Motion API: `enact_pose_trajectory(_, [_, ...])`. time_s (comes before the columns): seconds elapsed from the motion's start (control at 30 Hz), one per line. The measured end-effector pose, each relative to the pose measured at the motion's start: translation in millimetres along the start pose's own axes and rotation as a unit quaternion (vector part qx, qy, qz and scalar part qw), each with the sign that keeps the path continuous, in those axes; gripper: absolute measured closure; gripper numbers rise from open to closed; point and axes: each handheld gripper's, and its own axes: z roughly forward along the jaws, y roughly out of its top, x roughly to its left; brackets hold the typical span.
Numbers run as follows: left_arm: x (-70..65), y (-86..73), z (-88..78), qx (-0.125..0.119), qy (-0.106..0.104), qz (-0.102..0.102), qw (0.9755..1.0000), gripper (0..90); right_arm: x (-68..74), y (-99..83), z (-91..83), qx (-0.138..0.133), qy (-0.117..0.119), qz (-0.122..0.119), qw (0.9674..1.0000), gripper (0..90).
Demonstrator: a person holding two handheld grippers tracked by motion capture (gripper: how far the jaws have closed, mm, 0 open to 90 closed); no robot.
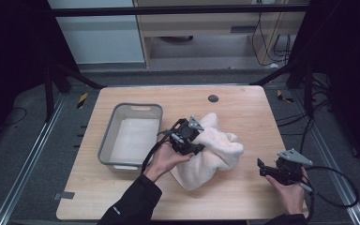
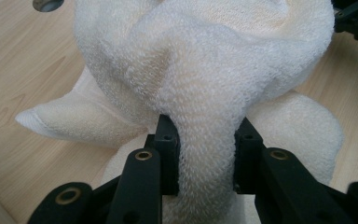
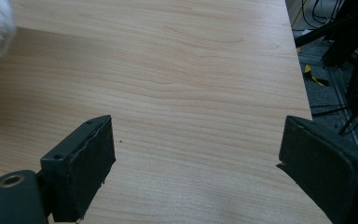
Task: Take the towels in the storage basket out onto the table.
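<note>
The wooden table (image 1: 243, 187) had bare surface along its right and near edges, while a grey bin (image 1: 143, 110) with a pale cloth lying in it stood toward the left side. A cream terry towel (image 1: 213, 147), bunched and lumpy, lay mid-table just right of the bin. The left tongs (image 1: 198, 149) were clamped on a gathered fold of the towel (image 2: 207, 154), which bulged above the jaws. The right tongs (image 1: 263, 169) stood wide open over bare wood near the right edge, apart from the towel.
</note>
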Motion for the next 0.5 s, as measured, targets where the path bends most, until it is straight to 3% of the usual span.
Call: enact_pose_trajectory(0.5, [5.1,-14.4,33.4,0.021,0.017,-0.003,0.9996,61.8,-0.6,-0.7,0.4,-0.003,0.004,0.0,1.0,11.3])
